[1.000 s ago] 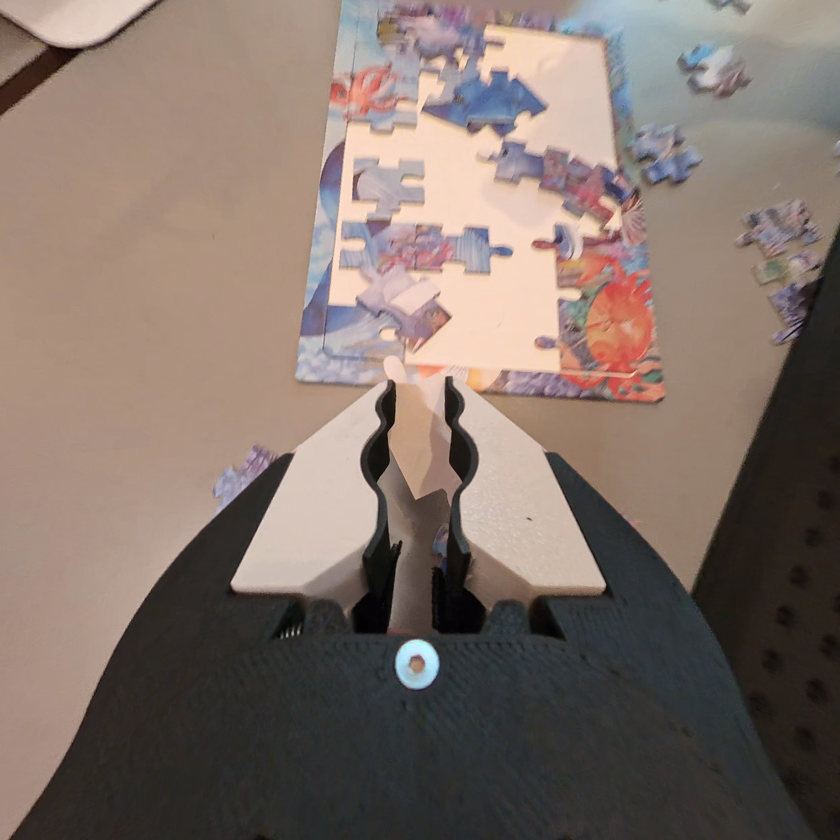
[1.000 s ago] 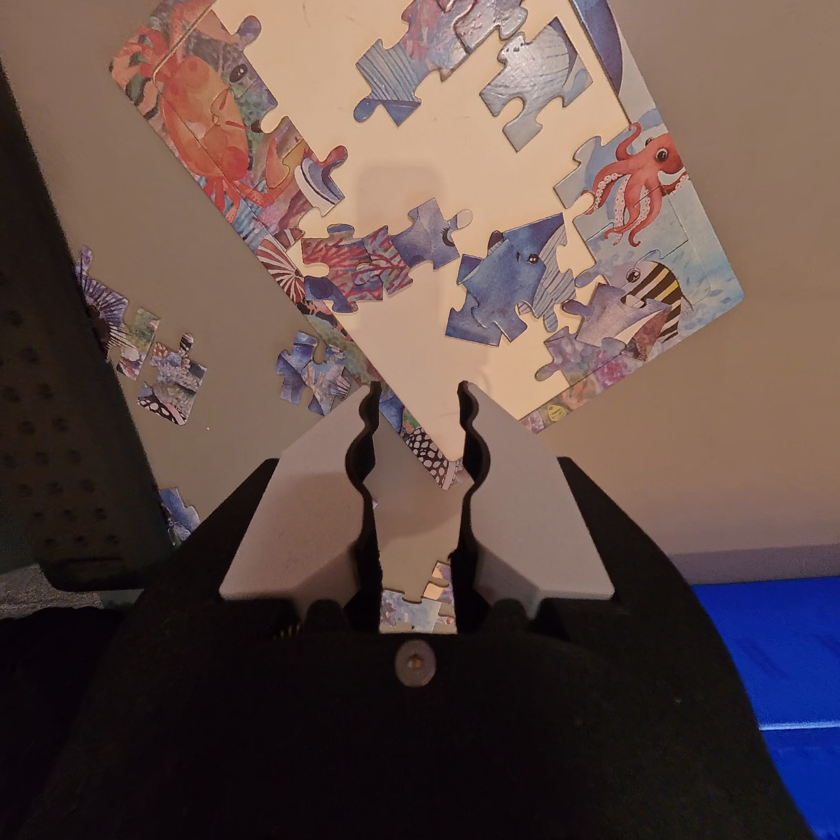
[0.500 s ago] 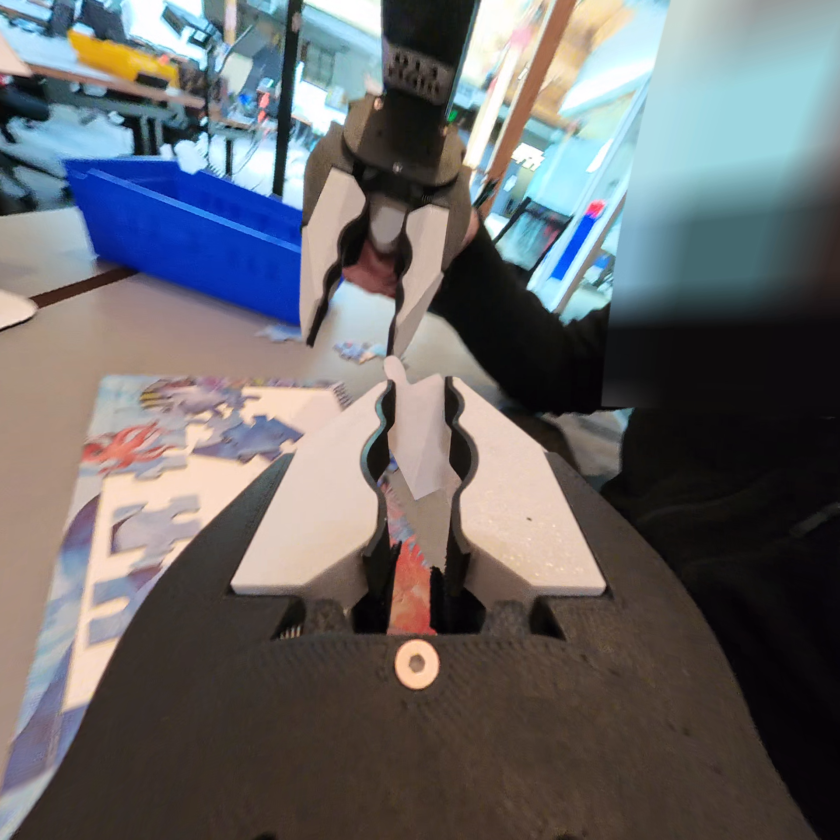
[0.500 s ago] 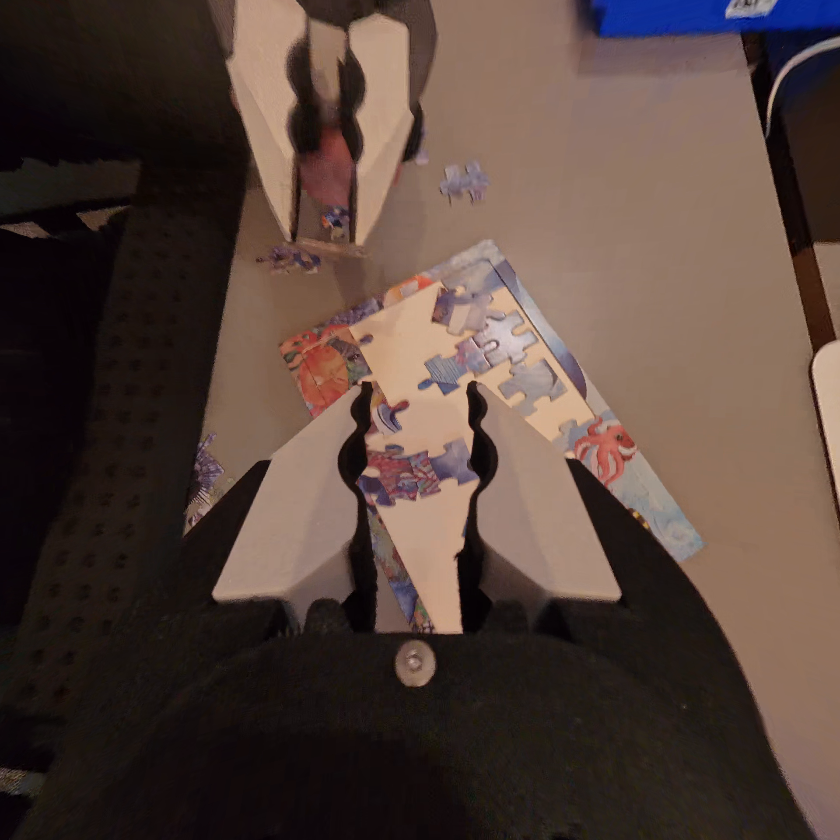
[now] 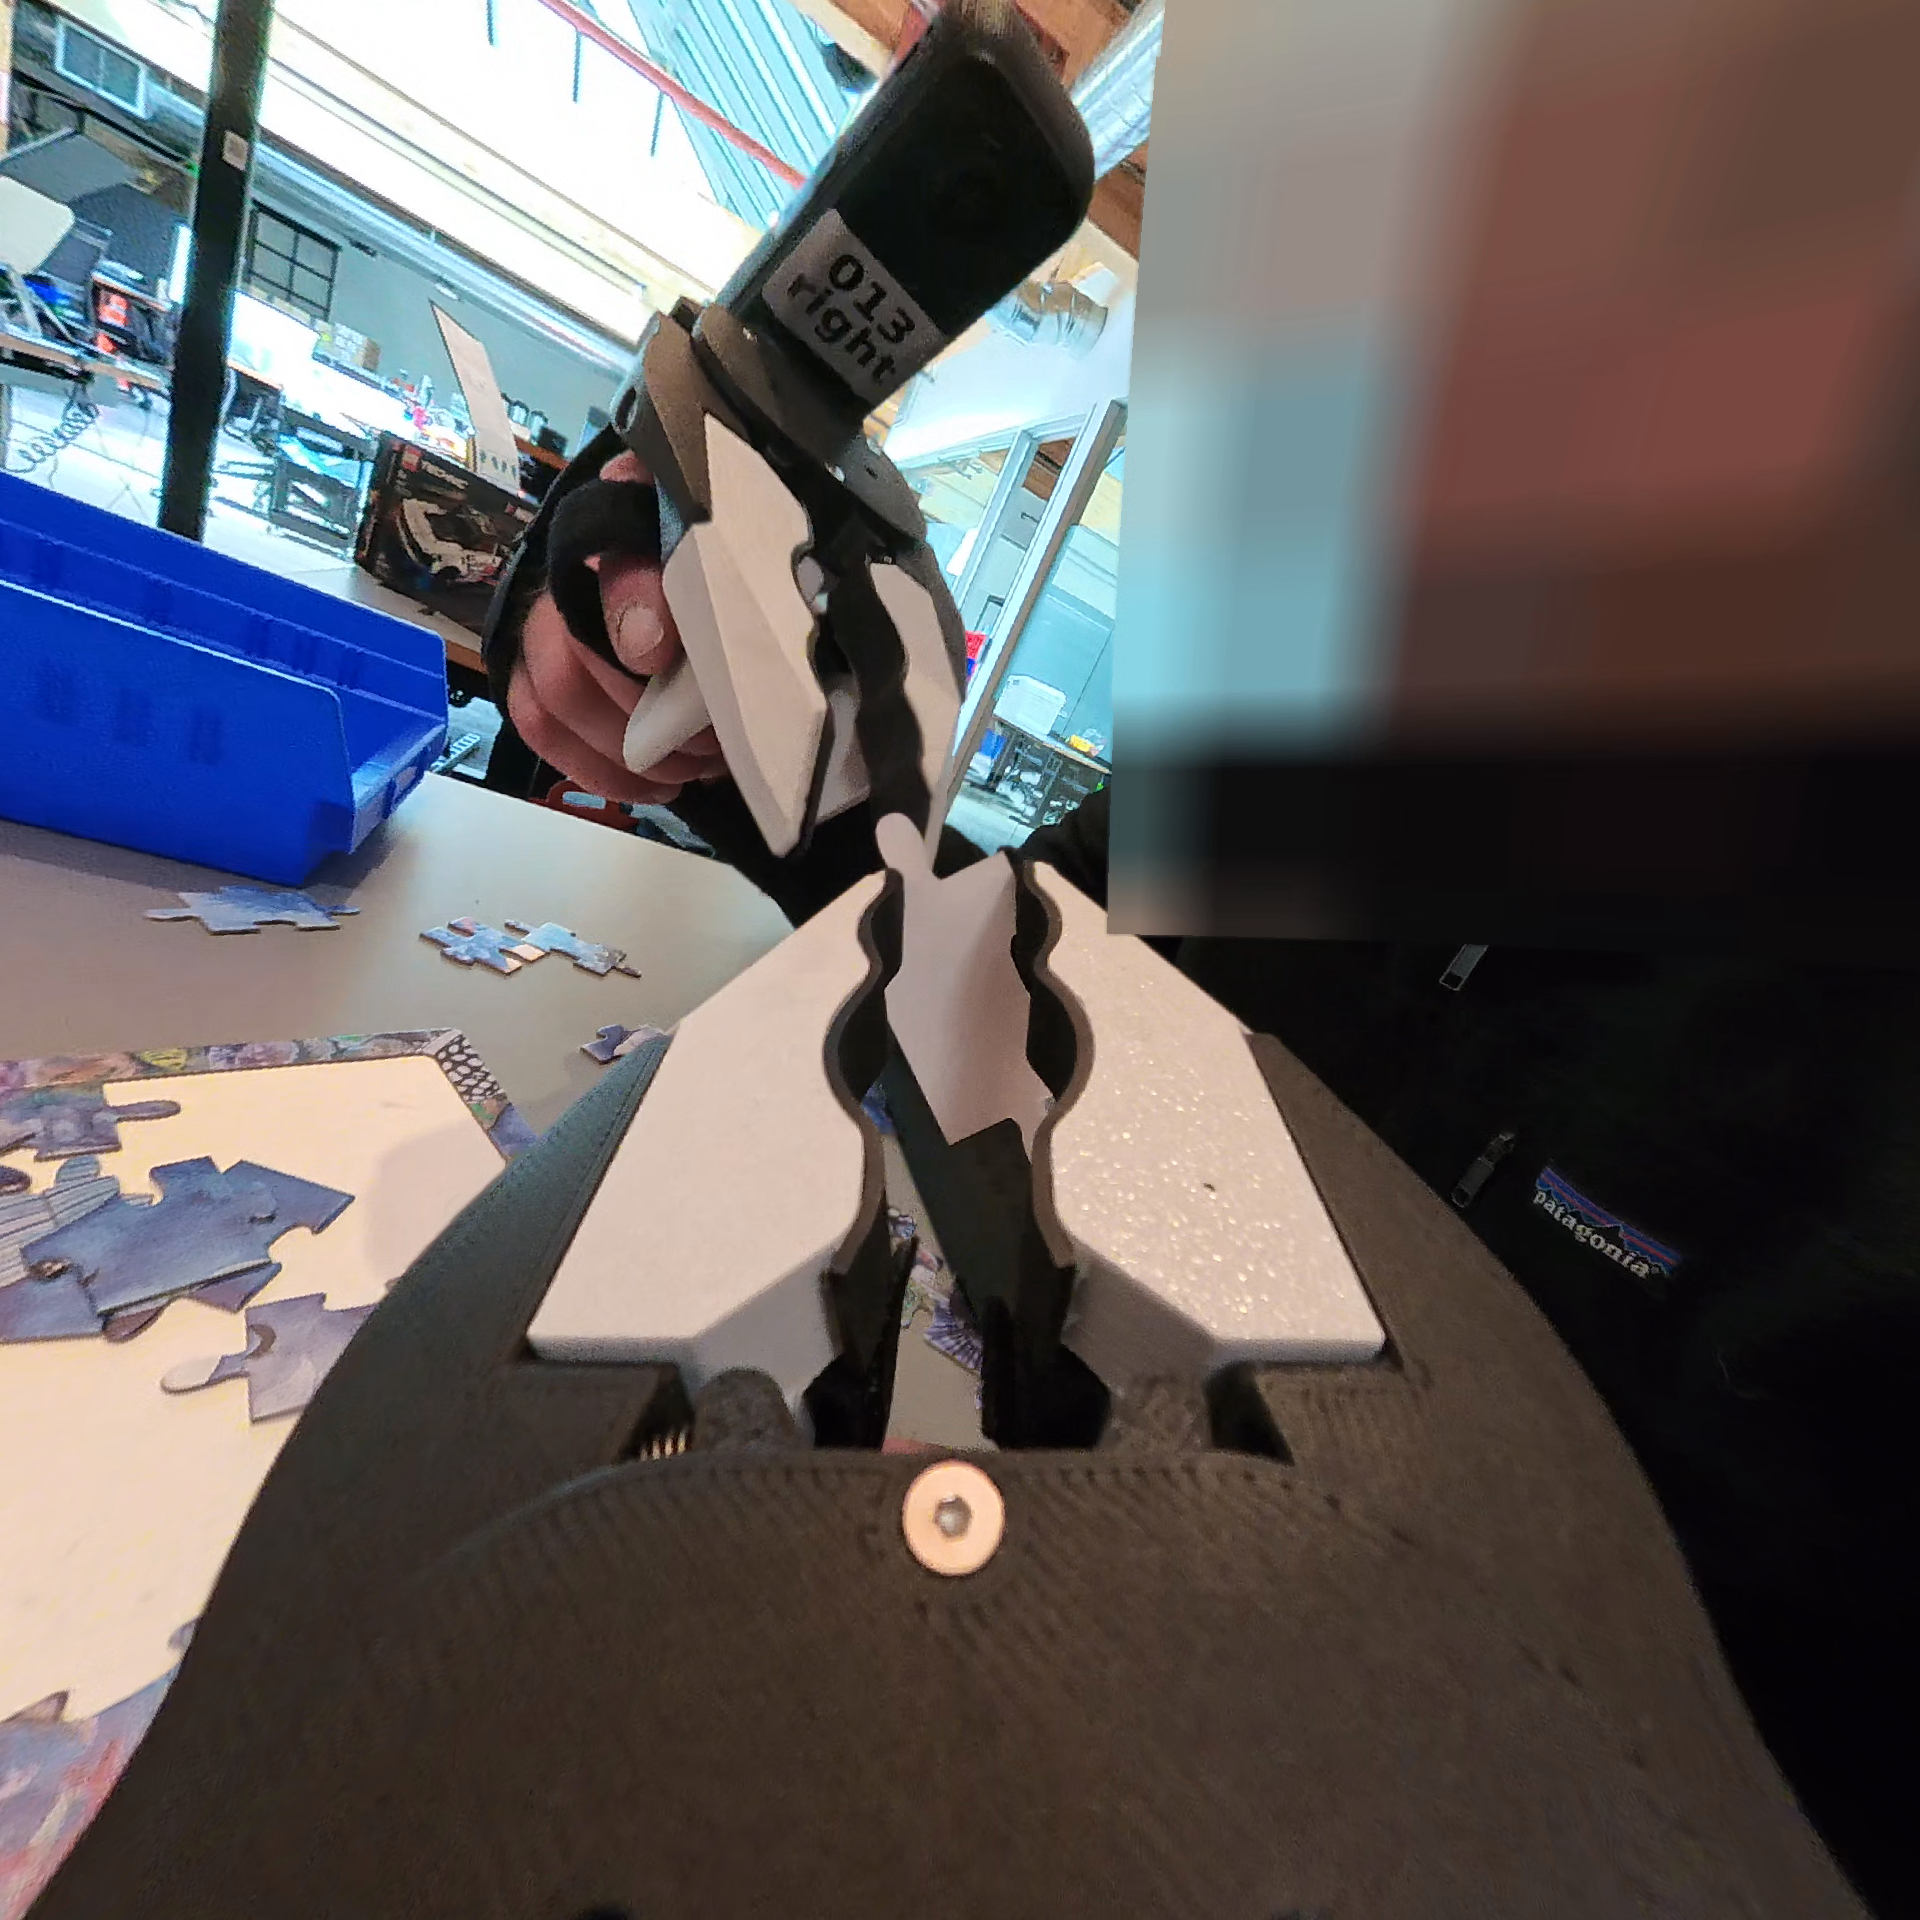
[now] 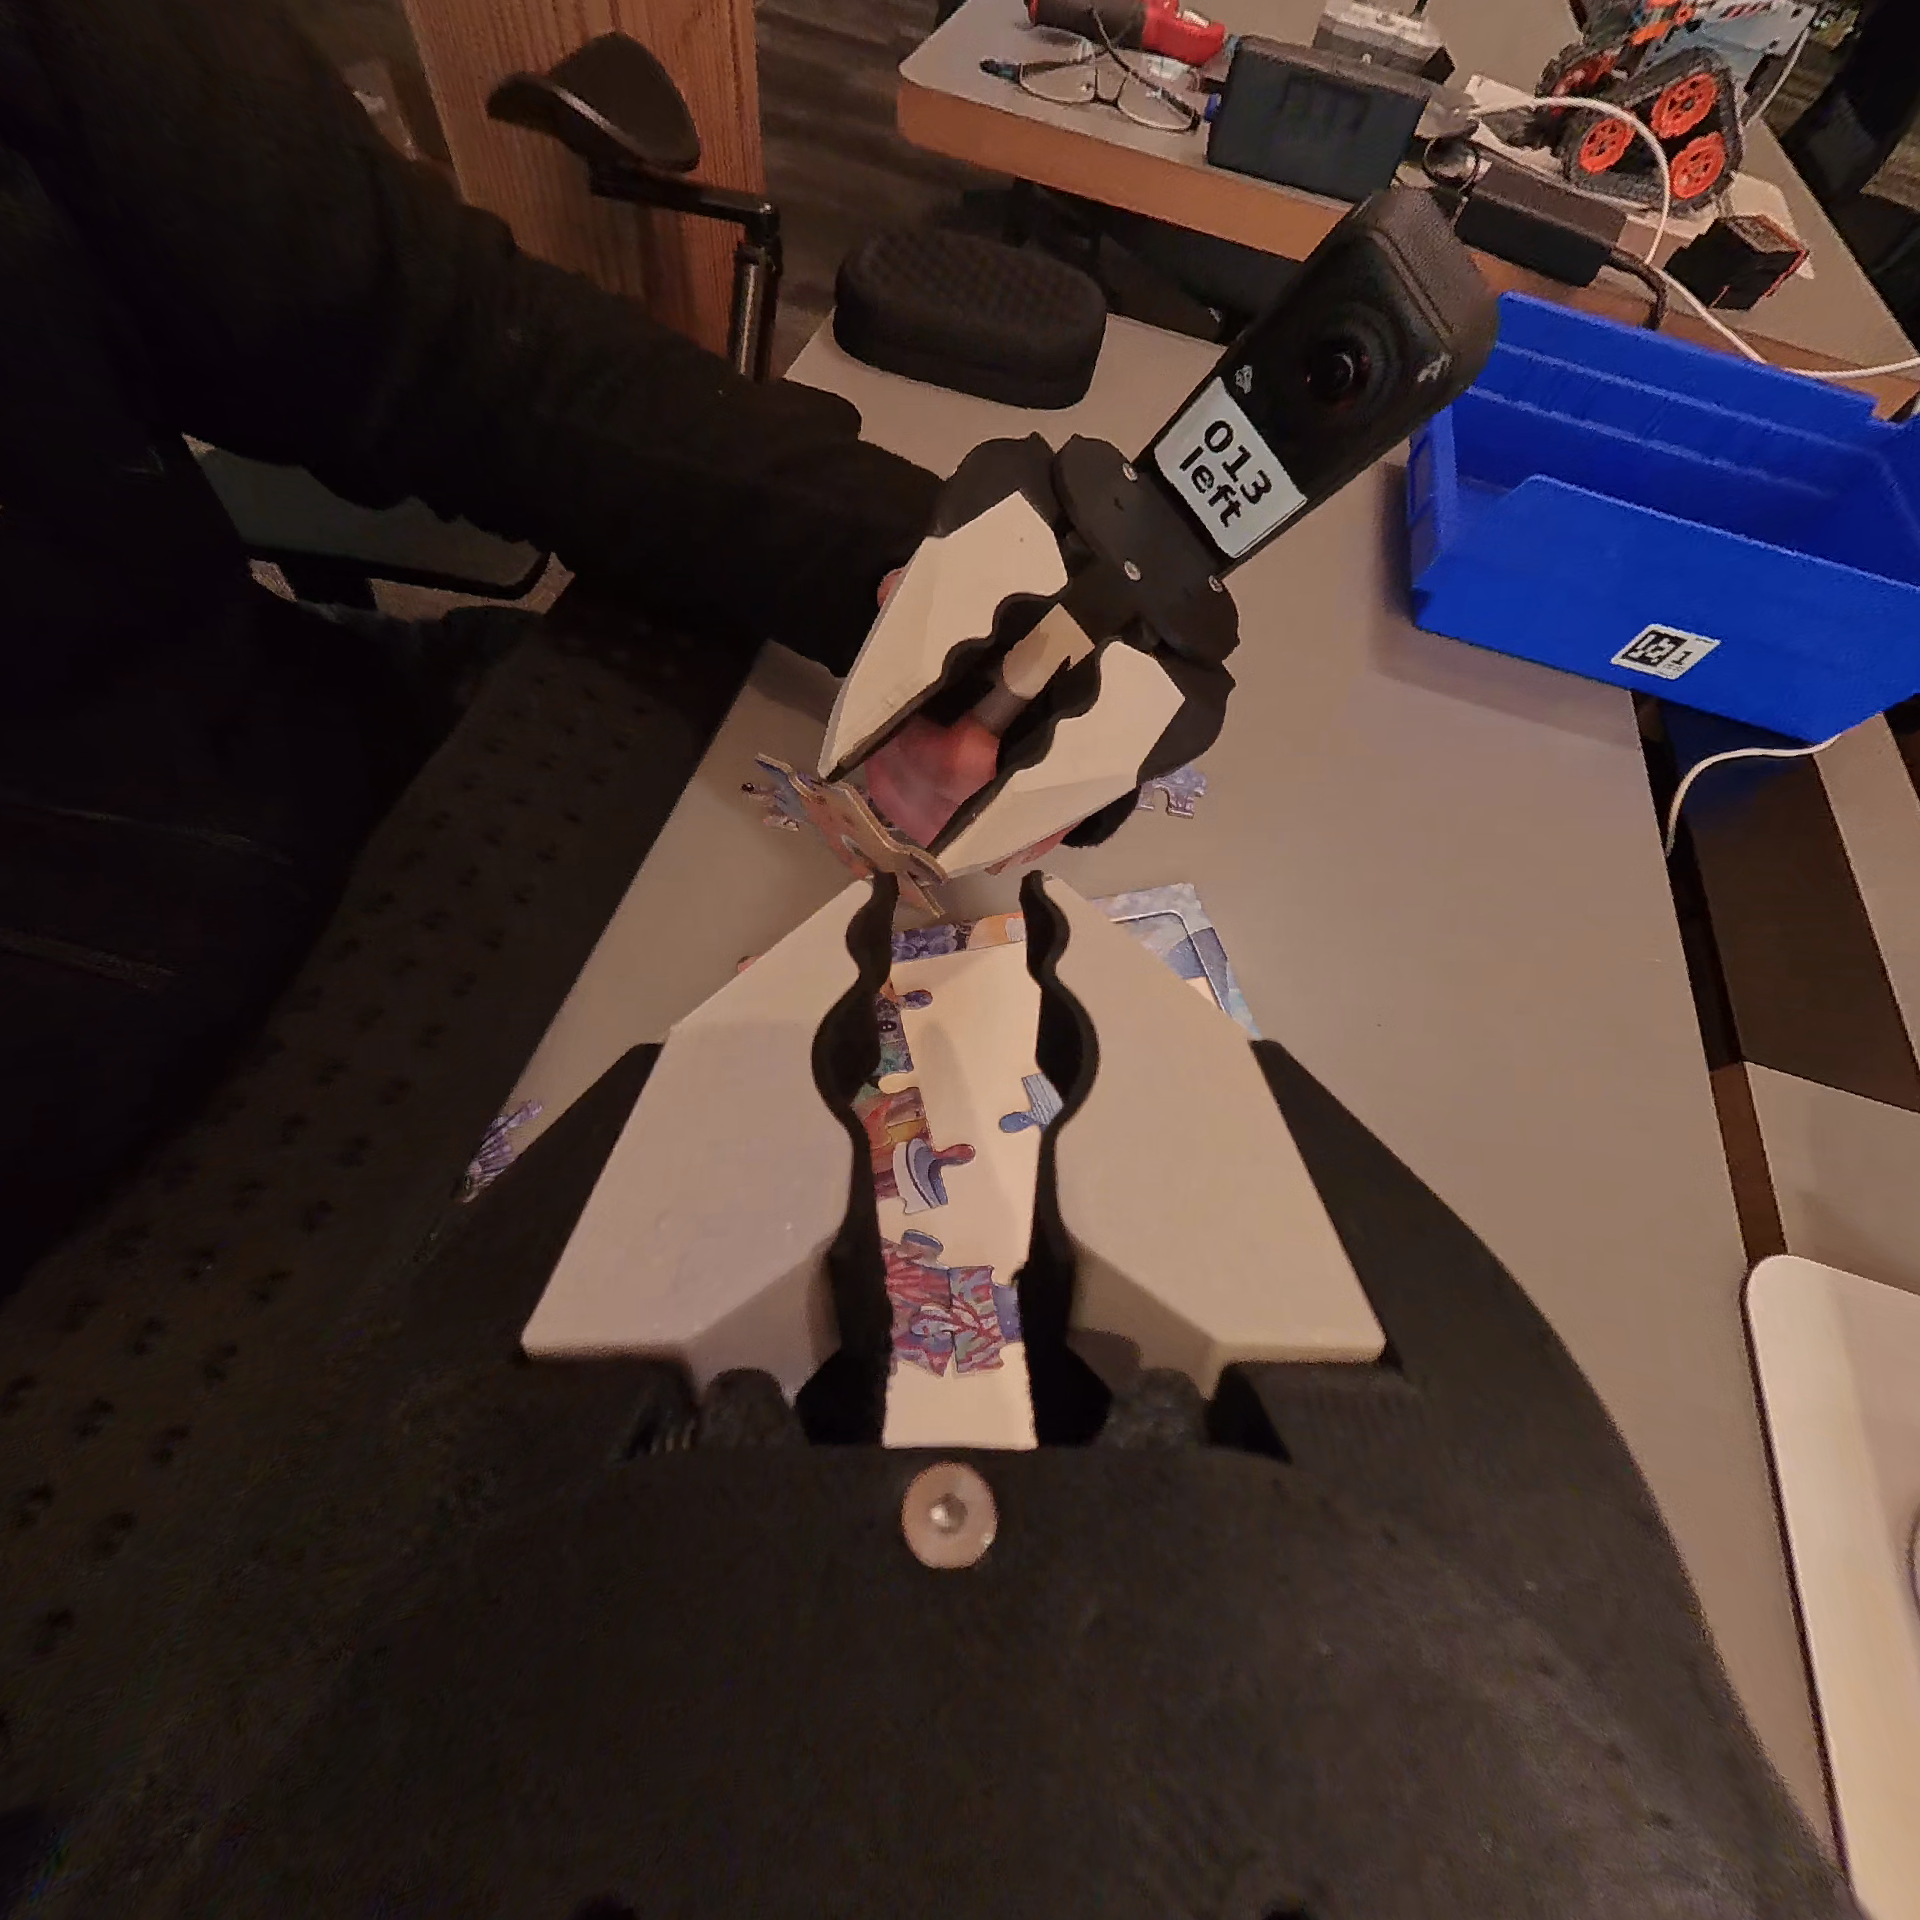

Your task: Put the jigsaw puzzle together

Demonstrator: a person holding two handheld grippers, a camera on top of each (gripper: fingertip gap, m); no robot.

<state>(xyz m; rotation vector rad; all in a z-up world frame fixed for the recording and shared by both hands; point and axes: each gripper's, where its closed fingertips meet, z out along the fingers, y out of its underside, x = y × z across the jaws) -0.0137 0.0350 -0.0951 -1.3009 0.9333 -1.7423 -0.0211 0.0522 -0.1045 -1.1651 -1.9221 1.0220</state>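
Both grippers are up off the table and pointed tip to tip. My left gripper (image 5: 951, 894) is tilted up, and its fingers are pinching a puzzle piece (image 5: 961, 1023) edge-on between them. From this side I only get the pale back, with one knob sticking out past the tips. In the right wrist view the same piece (image 6: 868, 831) shows its printed edge hanging at the left gripper's (image 6: 894, 821) tips. A hand (image 6: 925, 774) is visible behind those fingers.

My right gripper (image 6: 956, 894) angles down at the table with its fingers spread, nothing between them. Its left tip sits just beside the knob of the held piece; can't tell if it's actually touching. From the left wrist view the right gripper (image 5: 852, 821) comes down from above, with a hand (image 5: 582, 665) wrapped around its grip.

The puzzle tray (image 6: 1184, 935) lies flat right below both sets of tips, partly filled. Through the right fingers I can count about three clusters of placed pieces (image 6: 951, 1314) on the bare backing. The tray (image 5: 343, 1101) also shows left of my left fingers, with a few blue pieces in it.

Loose pieces (image 5: 530, 945) are on the table beyond the tray; I count about three from the left side. One blue bin (image 5: 208, 707) sits further left. I can't see what's in it.
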